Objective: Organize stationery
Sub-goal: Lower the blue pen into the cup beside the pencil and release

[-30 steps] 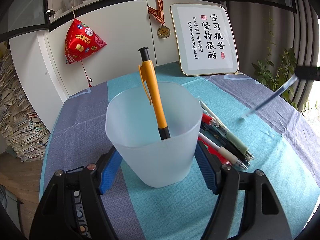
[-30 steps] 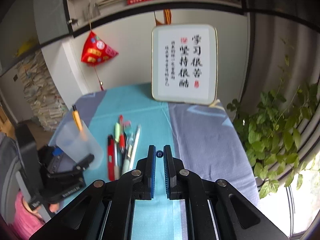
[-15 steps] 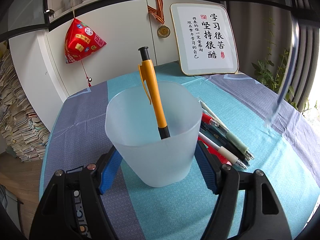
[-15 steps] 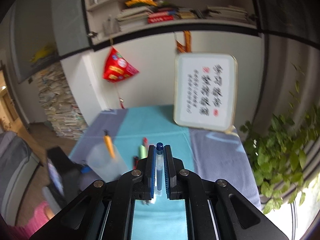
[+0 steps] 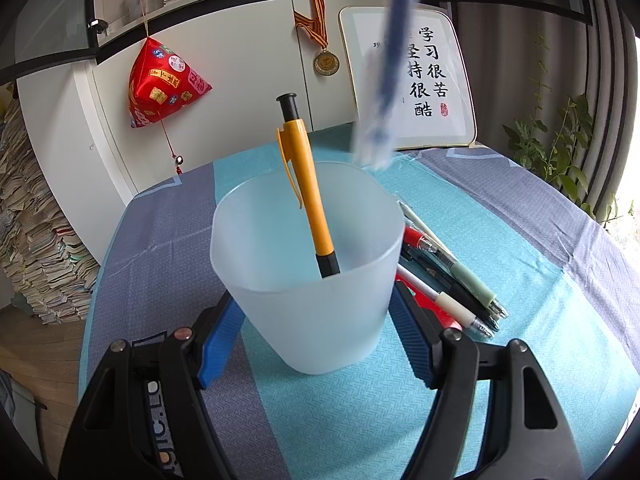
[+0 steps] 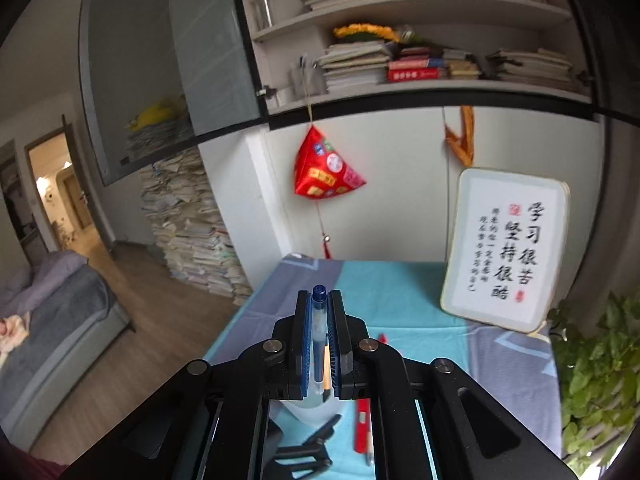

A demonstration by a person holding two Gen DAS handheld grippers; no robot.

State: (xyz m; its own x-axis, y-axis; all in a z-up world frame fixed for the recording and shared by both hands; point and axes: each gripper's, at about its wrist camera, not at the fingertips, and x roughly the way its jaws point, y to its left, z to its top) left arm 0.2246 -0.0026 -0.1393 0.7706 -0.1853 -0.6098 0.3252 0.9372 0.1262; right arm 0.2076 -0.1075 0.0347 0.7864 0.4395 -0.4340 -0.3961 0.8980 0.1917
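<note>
Blue-striped tablecloth (image 5: pixel 500 216): left gripper (image 5: pixel 316 336) clamps frosted cup (image 5: pixel 308 280); right gripper (image 6: pixel 320 344) pinches blue pen (image 6: pixel 318 320) upright above it.

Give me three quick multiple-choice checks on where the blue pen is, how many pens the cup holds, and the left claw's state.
1. Where is the blue pen?
A. In the right claw
B. Lying on the tablecloth
C. Inside the cup

2. How many pens stand in the frosted cup?
A. None
B. One
C. Three

3. What is the left claw doing?
A. Open in mid-air
B. Shut, empty
C. Clamped on the cup

Answers: 1 A, the pen sits between the shut blue pads; 2 B, only the orange pen is inside; 3 C, both pads press the cup's sides.
</note>
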